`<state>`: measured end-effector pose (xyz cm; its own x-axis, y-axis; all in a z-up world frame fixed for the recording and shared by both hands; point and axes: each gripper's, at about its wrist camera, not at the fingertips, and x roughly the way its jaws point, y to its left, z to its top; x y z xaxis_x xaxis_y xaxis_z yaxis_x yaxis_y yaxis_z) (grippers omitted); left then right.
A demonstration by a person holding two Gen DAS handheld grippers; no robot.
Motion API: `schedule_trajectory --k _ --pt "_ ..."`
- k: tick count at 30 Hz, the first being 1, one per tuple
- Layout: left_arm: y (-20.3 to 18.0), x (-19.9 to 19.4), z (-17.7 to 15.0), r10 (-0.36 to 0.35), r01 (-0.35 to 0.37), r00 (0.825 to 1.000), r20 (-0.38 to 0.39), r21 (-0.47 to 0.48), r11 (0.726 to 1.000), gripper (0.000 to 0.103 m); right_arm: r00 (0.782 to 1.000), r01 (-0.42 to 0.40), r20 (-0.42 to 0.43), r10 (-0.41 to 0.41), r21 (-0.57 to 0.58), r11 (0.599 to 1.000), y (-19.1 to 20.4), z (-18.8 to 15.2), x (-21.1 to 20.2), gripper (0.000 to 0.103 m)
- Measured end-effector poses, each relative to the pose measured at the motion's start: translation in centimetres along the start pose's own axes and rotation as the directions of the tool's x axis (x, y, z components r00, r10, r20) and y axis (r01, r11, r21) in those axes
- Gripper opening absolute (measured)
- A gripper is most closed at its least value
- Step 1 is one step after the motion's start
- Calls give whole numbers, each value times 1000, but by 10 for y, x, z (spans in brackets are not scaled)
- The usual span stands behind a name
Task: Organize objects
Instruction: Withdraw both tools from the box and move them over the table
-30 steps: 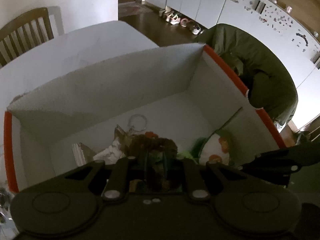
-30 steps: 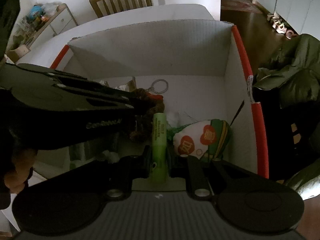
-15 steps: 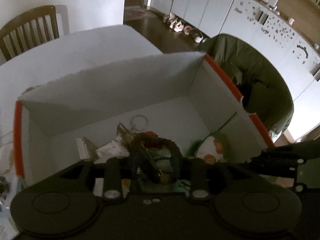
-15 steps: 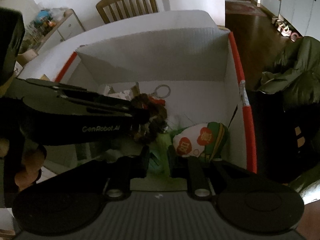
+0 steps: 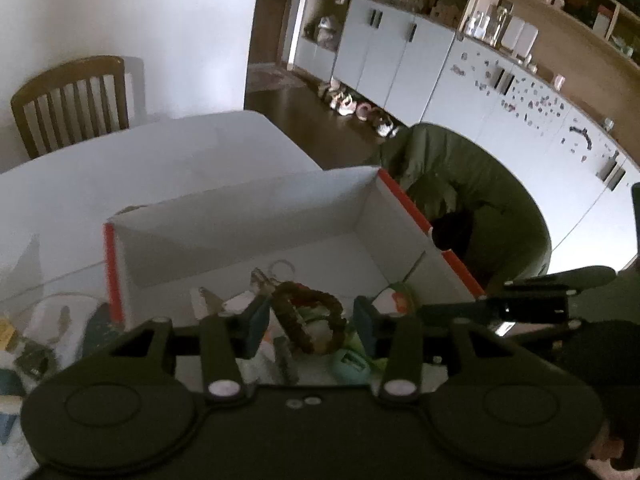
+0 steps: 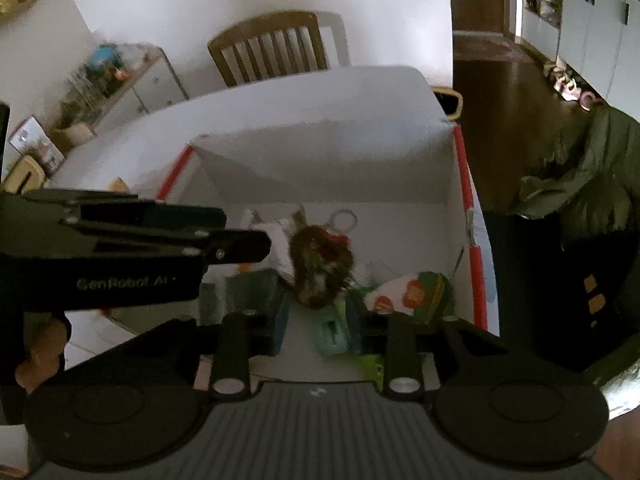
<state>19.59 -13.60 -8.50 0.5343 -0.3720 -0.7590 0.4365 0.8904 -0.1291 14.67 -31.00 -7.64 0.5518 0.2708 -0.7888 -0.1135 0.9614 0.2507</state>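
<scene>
Table (image 5: 132,168): your white work surface, with the box on it toward 5 o'clock, so loose bits beside the box are close to where they get dropped.
Box (image 6: 328,168): white card with red rims, open at the top. It is your collecting bin, and both tools hang over its near side.
Left gripper (image 5: 310,320): its jaws have just been opening and now stand partly apart, with nothing gripped. The brown loop shows between them, lying in the box and clear of the pads.
Right gripper (image 6: 320,320): it too has just been opening and is partly apart, holding nothing. The green tube lies between the jaws, down in the box.
Pouch (image 6: 412,292): white, orange and green, soft-looking, at 4 o'clock in the box against the right wall.
Loop (image 5: 308,312): a brown braided ring with red bits, floppy, mid-box on the pile. It looks dropped rather than arranged.
Tube (image 6: 334,328): pale green and blurred, at 6 o'clock under your right tool.
Keyring (image 6: 342,218): a thin metal ring at 12 o'clock on the box floor.
</scene>
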Motion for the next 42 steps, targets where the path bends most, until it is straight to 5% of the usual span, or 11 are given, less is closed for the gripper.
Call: schedule_trajectory --k 5,16,29,42 --pt "14 -29 -9 23 -21 999 47 -25 999 59 999 -31 40 31 6 999 11 -1 -16 49" --pt "66 -83 -33 101 -94 989 106 -72 993 89 994 -73 79 76 -38 997 56 -1 -27 62" --pt "143 -108 -58 139 -128 986 96 -110 986 103 986 -119 102 129 -94 988 133 5 1 84" --pt "227 -103 -85 155 -147 987 44 -146 978 103 992 -76 94 83 -83 994 200 27 52 85"
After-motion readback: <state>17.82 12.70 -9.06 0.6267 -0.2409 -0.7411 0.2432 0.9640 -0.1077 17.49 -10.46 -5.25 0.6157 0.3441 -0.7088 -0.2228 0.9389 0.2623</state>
